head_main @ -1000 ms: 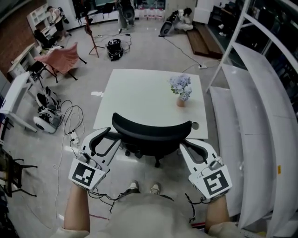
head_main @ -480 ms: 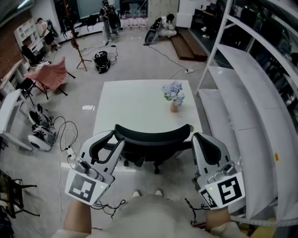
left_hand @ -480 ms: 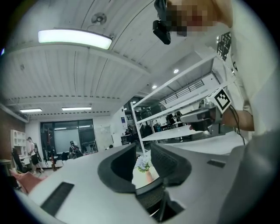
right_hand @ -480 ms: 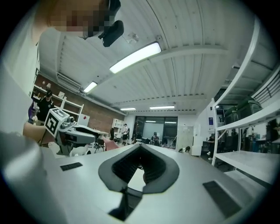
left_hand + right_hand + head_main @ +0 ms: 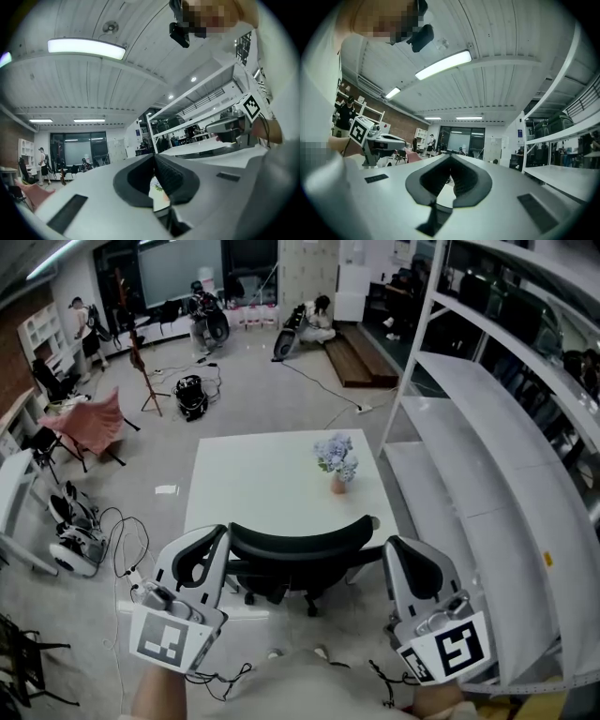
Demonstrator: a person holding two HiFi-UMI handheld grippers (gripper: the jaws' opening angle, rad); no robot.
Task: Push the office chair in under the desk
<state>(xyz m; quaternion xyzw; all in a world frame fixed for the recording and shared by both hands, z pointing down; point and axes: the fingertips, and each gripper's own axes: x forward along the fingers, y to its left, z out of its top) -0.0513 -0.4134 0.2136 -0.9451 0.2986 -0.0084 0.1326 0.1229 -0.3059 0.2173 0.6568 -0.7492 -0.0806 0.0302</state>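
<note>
The black office chair (image 5: 300,545) stands at the near edge of the white desk (image 5: 262,474), its curved backrest toward me and its seat mostly hidden below. My left gripper (image 5: 221,532) is shut and empty, its tip at the backrest's left end. My right gripper (image 5: 392,545) is also shut and empty, close to the backrest's right end. Whether either tip touches the backrest I cannot tell. Both gripper views look up at the ceiling, with the left gripper (image 5: 153,159) and the right gripper (image 5: 450,158) showing pads pressed together.
A small vase of pale flowers (image 5: 336,465) stands on the desk's right side. White shelving (image 5: 487,456) runs along the right. On the floor to the left lie cables and a white device (image 5: 75,545); a pink chair (image 5: 89,423) and people are farther back.
The left jaws have closed from open to shut. Both grippers tilted up and drew in beside the backrest's ends. The chair sits closer in against the desk than before.
</note>
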